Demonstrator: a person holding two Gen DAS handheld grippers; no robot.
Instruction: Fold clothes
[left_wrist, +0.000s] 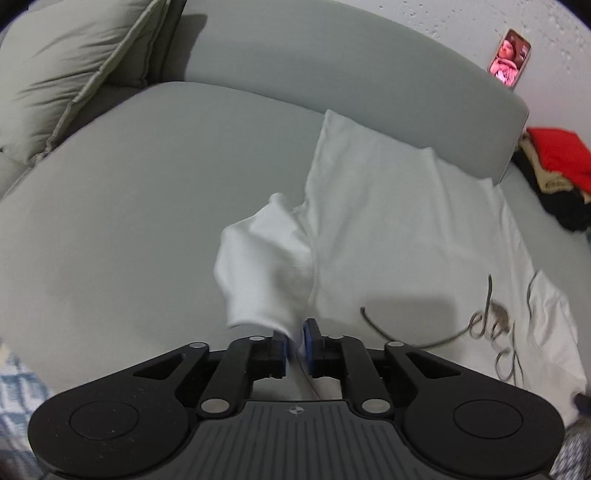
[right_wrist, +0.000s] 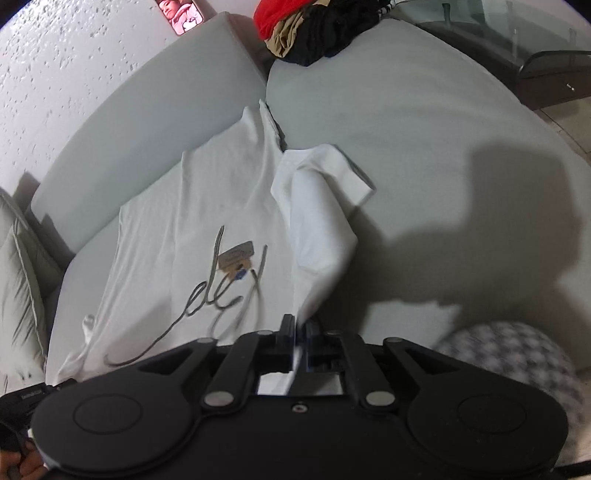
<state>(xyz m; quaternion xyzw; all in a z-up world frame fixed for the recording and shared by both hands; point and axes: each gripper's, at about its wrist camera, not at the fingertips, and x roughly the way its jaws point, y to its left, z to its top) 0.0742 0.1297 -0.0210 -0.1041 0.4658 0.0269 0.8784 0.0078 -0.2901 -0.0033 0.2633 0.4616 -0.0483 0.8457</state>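
A white T-shirt (left_wrist: 388, 221) (right_wrist: 207, 206) with dark script lettering (right_wrist: 221, 295) lies spread on a grey sofa seat (left_wrist: 129, 203) (right_wrist: 424, 147). In the left wrist view, its sleeve (left_wrist: 266, 266) rises in a blurred fold to my left gripper (left_wrist: 295, 341). That gripper's blue pads stand slightly apart, with a thin edge of cloth between them. In the right wrist view, the other sleeve side (right_wrist: 317, 221) runs up to my right gripper (right_wrist: 301, 332). Its jaws also stand a little apart with cloth in the gap. Both grippers point down at the near edge of the shirt.
A pile of red, tan and black clothes (left_wrist: 557, 173) (right_wrist: 310, 29) sits at the far end of the sofa. A lit phone (left_wrist: 509, 57) (right_wrist: 181, 13) leans on the wall above the backrest. A cushion (left_wrist: 66, 74) lies at the left. A glass table (right_wrist: 517, 44) stands beyond, and a patterned knee (right_wrist: 517, 362) is near.
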